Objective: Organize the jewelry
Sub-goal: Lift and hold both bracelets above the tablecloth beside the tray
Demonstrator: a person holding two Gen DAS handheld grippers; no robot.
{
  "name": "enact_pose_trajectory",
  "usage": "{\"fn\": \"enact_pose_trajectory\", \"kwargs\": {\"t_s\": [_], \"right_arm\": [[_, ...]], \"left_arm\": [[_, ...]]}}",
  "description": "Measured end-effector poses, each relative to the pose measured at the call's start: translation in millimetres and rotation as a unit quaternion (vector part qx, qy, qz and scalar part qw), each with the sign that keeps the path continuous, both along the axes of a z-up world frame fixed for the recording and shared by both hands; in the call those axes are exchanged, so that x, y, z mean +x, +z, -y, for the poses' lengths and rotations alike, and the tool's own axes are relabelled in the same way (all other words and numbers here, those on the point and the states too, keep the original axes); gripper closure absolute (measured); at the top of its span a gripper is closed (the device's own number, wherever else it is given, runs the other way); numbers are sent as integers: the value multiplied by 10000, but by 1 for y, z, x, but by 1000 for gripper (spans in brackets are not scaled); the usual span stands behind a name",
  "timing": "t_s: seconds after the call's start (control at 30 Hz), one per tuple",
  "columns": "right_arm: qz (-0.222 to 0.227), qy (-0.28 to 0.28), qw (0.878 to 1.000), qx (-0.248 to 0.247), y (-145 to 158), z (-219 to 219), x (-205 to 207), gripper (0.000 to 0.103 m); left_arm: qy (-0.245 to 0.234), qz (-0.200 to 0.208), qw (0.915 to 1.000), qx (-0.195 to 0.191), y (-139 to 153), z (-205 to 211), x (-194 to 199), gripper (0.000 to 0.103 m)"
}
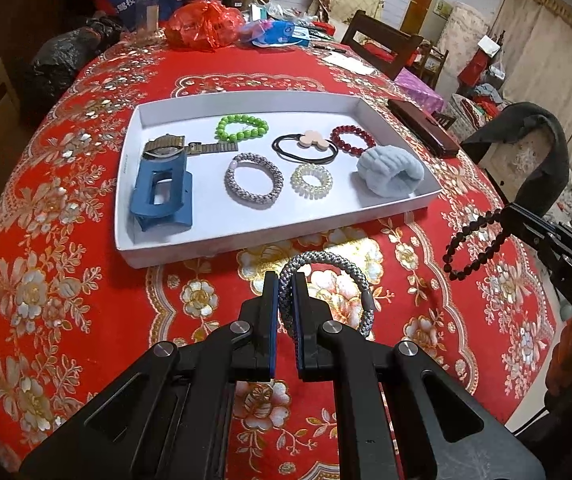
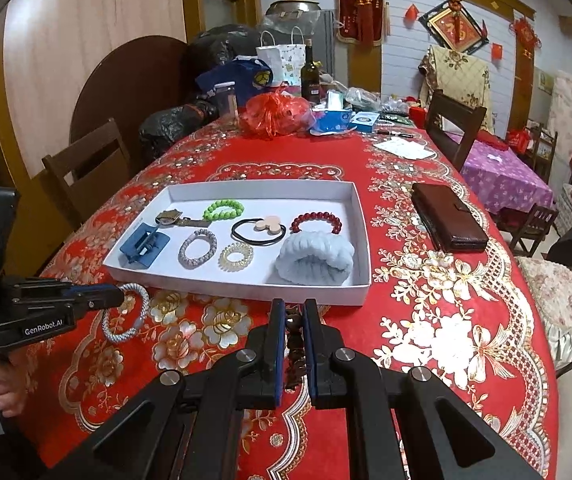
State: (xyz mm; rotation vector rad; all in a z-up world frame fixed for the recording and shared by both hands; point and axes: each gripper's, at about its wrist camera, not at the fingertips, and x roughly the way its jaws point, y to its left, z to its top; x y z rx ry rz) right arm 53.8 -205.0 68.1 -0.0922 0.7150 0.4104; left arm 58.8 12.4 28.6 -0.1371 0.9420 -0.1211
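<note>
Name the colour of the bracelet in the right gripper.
Black beads, clearest in the left wrist view.

Braided bracelet, beaded bracelet, tray

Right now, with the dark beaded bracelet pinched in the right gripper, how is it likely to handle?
The dark beaded bracelet dangles as a loose loop from the right gripper, so probably floppy and apt to swing. Its round, glossy beads may slip and roll once released.

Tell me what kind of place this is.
Probably a home dining room: a big table under a red floral tablecloth, wooden chairs around it, and Chinese knot decorations on the wall.
</note>
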Motion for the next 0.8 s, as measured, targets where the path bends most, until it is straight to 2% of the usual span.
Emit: {"fn": "enact_pose_trajectory", "kwargs": {"t_s": [0.1, 0.8], "right_arm": [[-7, 18, 10000, -30, -1, -2, 0, 95], [-22, 53, 10000, -82, -3, -8, -2, 95]], "left_arm": [[23, 52, 9999, 136, 1, 1, -1, 98], [97, 21, 9997, 229, -1, 0, 0, 98]]}}
